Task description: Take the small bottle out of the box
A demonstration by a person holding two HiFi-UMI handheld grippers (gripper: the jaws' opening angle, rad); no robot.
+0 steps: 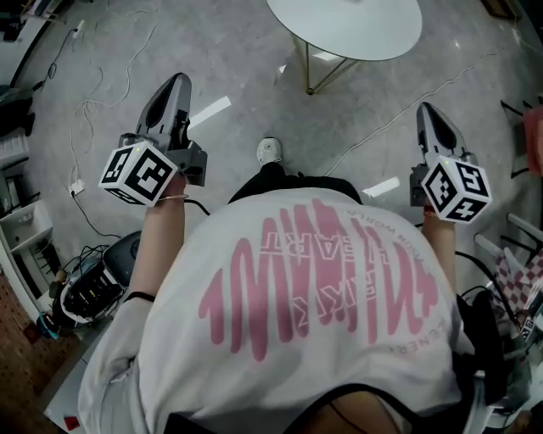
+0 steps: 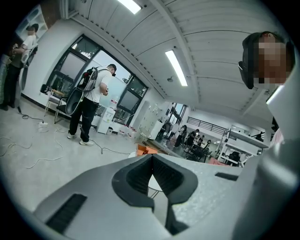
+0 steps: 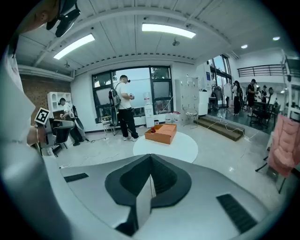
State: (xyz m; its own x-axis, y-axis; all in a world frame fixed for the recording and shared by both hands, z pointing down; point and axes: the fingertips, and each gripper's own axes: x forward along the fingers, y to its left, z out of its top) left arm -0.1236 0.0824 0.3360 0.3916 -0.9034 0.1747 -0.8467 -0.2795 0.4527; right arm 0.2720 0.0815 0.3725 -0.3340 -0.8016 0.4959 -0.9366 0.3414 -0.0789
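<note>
An orange box (image 3: 161,132) lies on a round white table (image 3: 165,146) some way ahead in the right gripper view. A small red thing (image 3: 152,130) shows at the box's near left corner; whether it is the bottle I cannot tell. My right gripper (image 3: 150,157) is shut with nothing in it. My left gripper (image 2: 152,157) is also shut and empty; an orange edge of the box (image 2: 145,150) peeks over its jaws. In the head view both grippers, left (image 1: 178,80) and right (image 1: 427,110), are held out in front of the person's white shirt, short of the table (image 1: 348,25).
Cables (image 1: 93,93) trail over the grey floor at the left. A person with a backpack (image 3: 124,108) stands beyond the table. Equipment (image 1: 93,284) sits low at the left and pink cloth (image 3: 284,140) hangs at the right. Low steps (image 3: 225,127) lie past the table.
</note>
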